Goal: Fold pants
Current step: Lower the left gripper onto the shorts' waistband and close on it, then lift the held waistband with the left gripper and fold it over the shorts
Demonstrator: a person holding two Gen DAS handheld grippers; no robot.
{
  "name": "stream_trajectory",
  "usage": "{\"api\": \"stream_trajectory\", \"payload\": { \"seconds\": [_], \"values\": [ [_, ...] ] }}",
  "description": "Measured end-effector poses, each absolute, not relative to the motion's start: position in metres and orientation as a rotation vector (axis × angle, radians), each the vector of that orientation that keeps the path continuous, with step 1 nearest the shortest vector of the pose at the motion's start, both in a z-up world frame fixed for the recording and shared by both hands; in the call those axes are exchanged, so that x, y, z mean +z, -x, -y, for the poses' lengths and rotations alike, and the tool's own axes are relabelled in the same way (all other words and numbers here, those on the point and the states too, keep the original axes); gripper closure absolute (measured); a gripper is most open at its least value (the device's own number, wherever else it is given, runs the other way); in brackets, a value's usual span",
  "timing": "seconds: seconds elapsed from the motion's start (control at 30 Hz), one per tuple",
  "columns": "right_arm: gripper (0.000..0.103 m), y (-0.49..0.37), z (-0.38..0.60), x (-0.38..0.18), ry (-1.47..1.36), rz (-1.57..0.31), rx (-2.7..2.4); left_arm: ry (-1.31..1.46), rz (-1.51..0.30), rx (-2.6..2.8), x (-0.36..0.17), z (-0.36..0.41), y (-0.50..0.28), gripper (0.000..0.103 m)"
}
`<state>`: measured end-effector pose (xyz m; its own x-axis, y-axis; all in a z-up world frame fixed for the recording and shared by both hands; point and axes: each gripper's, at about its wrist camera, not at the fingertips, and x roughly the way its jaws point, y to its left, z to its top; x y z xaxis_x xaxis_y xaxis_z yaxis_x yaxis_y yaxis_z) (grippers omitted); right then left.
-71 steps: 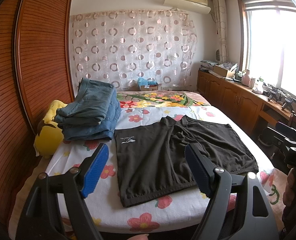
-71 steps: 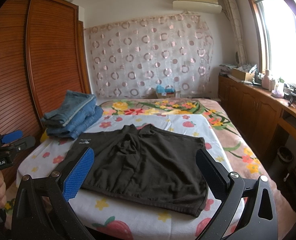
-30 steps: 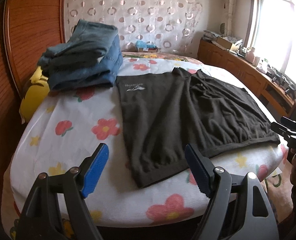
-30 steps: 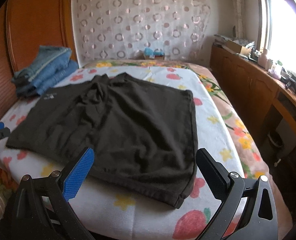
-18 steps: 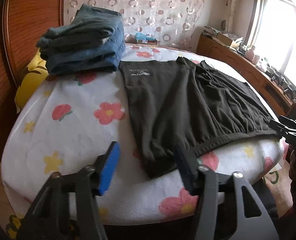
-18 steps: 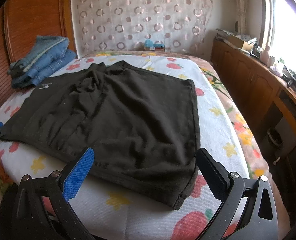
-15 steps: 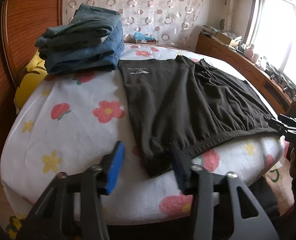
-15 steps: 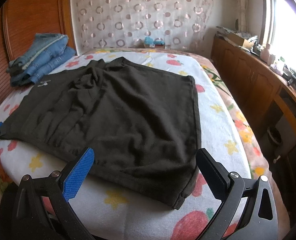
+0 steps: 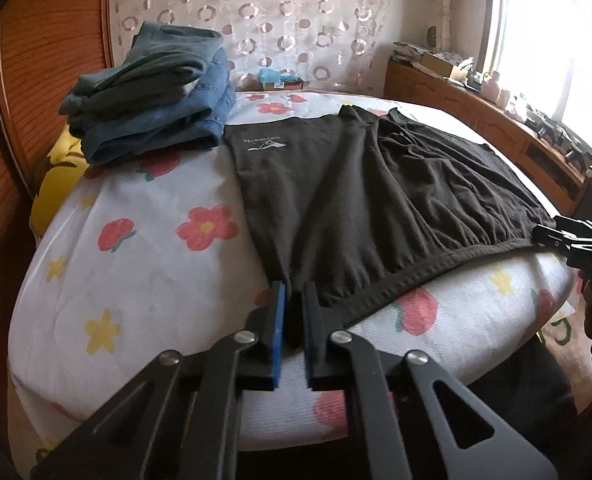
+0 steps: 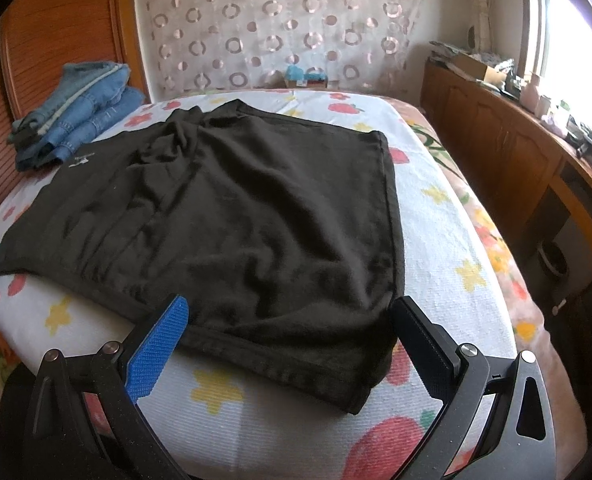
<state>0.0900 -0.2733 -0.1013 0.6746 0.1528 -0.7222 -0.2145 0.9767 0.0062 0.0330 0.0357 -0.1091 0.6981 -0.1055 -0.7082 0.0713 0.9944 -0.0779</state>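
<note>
left wrist view: the dark shorts are spread flat on the bed, waistband along the near edge, legs pointing away toward the curtain. the left gripper is right at the near left corner of the waistband, and its two pads are squeezed almost together with that corner of fabric pinched between them (only a thin sliver of dark cloth shows in the gap). a stack of folded jeans sits at the far left of the bed, just beside the hem with the little white logo. over at the right edge the tip of the right gripper is touching the other waistband corner, though from here i can't tell how its fingers stand.

right wrist view: same shorts, now seen from the other side, with the near right waistband corner lying between the fingers of the right gripper. its jaws are spread wide, blue pad on the left resting against the waistband edge and black pad on the right just off the side seam, nothing clamped. the jeans are at the far left by the wooden wall, and a wooden cabinet runs along the right side of the bed.
</note>
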Motion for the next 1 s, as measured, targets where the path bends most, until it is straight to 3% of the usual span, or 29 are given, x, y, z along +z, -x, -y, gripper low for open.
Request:
{"api": "stream_trajectory", "payload": {
  "seconds": [0.37, 1.0],
  "values": [
    [0.000, -0.089, 0.277, -0.098, 0.082, -0.796, 0.198, 0.128, -0.701, -0.181, -0.073, -0.030, -0.037, 0.103],
    [0.000, -0.088, 0.305, -0.084, 0.065, -0.767, 0.228, 0.031, -0.648, -0.424, -0.016, 0.065, -0.091, 0.103]
  ]
}}
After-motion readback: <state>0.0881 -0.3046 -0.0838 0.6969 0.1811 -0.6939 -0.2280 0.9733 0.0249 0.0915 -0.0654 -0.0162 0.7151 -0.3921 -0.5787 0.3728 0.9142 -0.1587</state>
